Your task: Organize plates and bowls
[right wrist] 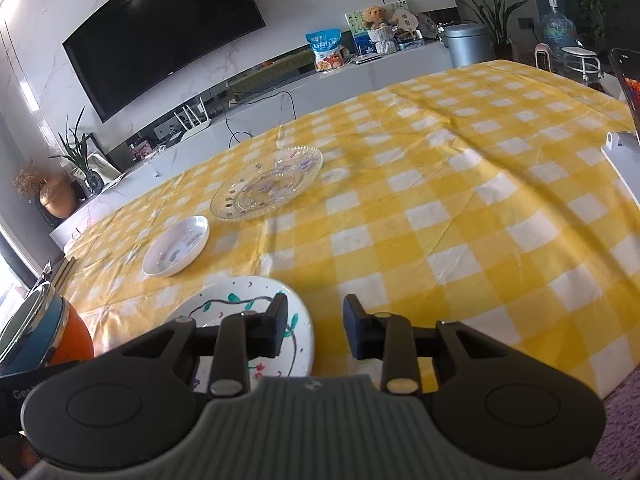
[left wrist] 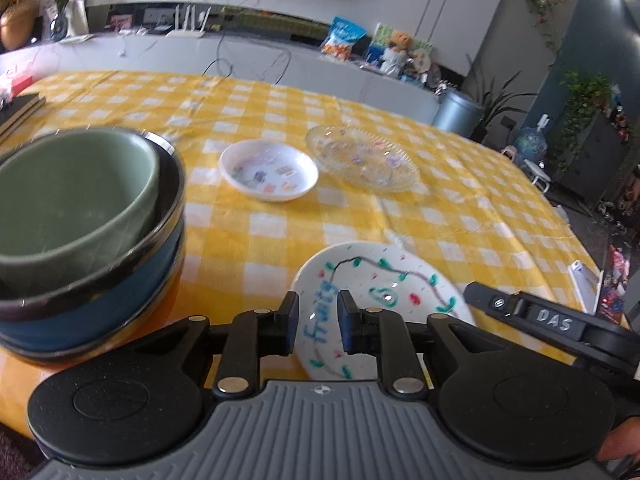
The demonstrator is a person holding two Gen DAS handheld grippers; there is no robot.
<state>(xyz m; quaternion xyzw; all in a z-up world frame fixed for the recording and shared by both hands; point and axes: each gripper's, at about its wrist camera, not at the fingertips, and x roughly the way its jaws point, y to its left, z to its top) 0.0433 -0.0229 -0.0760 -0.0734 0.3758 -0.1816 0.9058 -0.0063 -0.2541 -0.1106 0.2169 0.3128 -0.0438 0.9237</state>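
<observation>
A stack of bowls stands at the near left: a green bowl (left wrist: 68, 204) nested in a blue bowl (left wrist: 120, 312) above an orange one (right wrist: 70, 340). A white painted plate (left wrist: 380, 292) lies near the front edge, also in the right wrist view (right wrist: 240, 300). A small white dish (left wrist: 269, 170) (right wrist: 176, 246) and a clear glass plate (left wrist: 362, 158) (right wrist: 268, 184) lie further back. My left gripper (left wrist: 318, 328) is open and empty over the painted plate's near rim. My right gripper (right wrist: 316, 330) is open and empty at that plate's right edge.
The table has a yellow checked cloth (right wrist: 460, 208). Dark books (left wrist: 18, 112) lie at the far left. A white stand (right wrist: 624, 160) sits at the right edge. A white TV cabinet (left wrist: 240, 56) runs behind the table. The other gripper's body (left wrist: 540, 320) shows at right.
</observation>
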